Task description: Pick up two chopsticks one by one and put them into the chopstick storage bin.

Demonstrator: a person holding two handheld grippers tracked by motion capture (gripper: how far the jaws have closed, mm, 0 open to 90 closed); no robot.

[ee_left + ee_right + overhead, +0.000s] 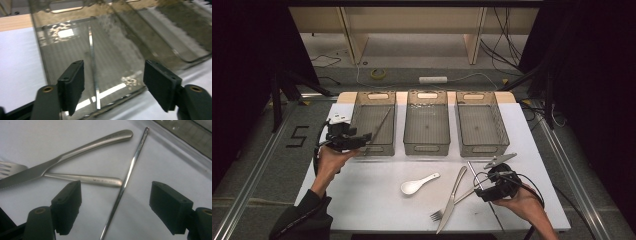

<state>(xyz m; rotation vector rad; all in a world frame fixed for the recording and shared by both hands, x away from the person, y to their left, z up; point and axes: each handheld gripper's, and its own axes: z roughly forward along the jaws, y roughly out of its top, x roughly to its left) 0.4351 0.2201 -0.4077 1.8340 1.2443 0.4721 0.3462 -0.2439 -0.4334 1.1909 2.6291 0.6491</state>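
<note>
A lab-like recording bay: black curtains (pixel 242 60), loose floor cables (pixel 502 35), tape-marked floor (pixel 298 136).

Left hand-held gripper (pixel 364 136) and right hand-held gripper (pixel 472 187), both with jaws wide apart.

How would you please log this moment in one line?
left gripper: open over left bin, chopstick inside | right gripper: open over chopstick

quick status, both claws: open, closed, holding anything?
Left claw: open, empty, over the left bin where a chopstick lies.
Right claw: open, empty, straddling the chopstick on the table without pressing it.
</note>
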